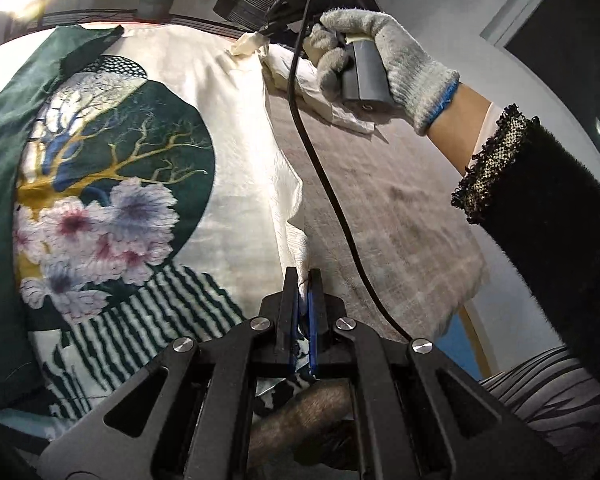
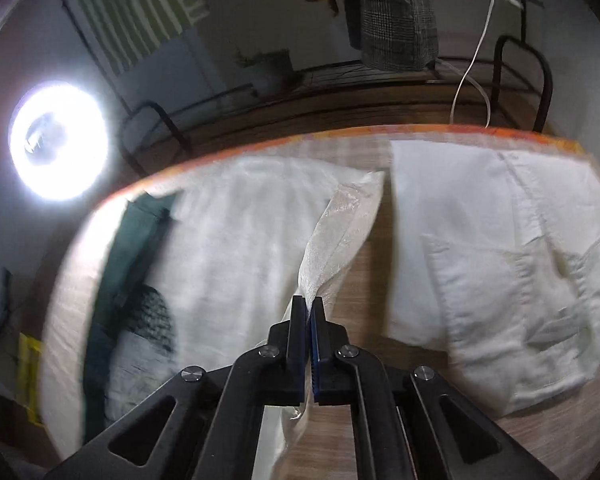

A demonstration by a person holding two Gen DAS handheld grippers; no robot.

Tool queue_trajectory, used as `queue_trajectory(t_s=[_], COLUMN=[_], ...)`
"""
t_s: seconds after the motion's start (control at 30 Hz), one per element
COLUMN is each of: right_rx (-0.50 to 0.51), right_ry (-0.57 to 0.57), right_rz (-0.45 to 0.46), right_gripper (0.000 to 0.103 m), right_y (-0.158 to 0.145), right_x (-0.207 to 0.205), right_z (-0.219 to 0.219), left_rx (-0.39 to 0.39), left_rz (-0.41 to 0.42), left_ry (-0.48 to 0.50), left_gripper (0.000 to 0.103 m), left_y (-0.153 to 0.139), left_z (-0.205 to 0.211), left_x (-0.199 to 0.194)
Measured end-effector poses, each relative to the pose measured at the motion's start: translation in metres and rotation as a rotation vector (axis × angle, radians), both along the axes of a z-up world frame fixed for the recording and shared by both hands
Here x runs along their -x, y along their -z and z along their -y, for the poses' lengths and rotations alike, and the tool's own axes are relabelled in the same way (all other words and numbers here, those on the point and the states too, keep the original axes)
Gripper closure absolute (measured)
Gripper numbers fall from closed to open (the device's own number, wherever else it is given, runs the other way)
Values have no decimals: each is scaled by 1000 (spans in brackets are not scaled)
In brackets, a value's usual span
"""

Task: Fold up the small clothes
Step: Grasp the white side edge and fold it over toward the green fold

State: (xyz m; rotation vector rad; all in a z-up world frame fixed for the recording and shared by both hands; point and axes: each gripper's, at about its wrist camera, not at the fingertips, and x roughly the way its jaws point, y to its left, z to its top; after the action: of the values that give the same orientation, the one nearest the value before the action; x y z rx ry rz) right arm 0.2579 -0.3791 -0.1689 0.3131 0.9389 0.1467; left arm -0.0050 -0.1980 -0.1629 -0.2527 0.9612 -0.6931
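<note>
Behind your table, with orange edge, you see black wire rack. Small potted plant stands on it, grey checked fabric hangs near, white cable loops down. Bright round lamp at left.

Two garments lie on the surface: one printed shirt and one white shirt. Two claws, one gloved hand, one potted plant.
</note>
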Motion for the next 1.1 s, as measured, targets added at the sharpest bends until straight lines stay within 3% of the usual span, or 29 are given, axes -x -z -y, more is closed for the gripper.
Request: queue_trajectory(t_s=[0.33,0.37,0.53,0.7,0.77,0.8,0.83,0.87,0.93,1.03,1.1], right_rx=[-52,-29,24,58,65,59,41,11,-37,-108,-120], right_ry=[-132,-178,-253,-286,-274,-274,-281,-292,-305,-246,-169], right_rz=[43,45,22,-11,-32,-52,-74,-84,-43,38,41], right_gripper=[103,103,103,103,97,76,62,63,63,62,62], right_y=[-27,-26,-11,12,20,23,25,23,9,-18,-24], right_x=[-21,-26,-39,-49,-54,-56,-58,-57,-51,-46,-49], right_z=[-88,-116,-164,-194,-197,-197,-196,-191,-176,-136,-114], left_rx=[33,31,12,-25,-55,-63,-74,-83,-82,-97,-102], left_rz=[-32,-45,-92,-89,-91,-89,-88,-87,-68,-8,20], left_ry=[-147,-170,-239,-270,-249,-244,-240,-233,-218,-228,-250], left_gripper=[102,102,102,102,102,102,97,93,71,69,69], left_y=[1,5,20,23,20,21,18,14,4,-16,-28], left_z=[-61,-70,-96,-107,-105,-104,-104,-106,-111,-127,-142], left_x=[0,2,3,7,7,4,5,7,13,22,24])
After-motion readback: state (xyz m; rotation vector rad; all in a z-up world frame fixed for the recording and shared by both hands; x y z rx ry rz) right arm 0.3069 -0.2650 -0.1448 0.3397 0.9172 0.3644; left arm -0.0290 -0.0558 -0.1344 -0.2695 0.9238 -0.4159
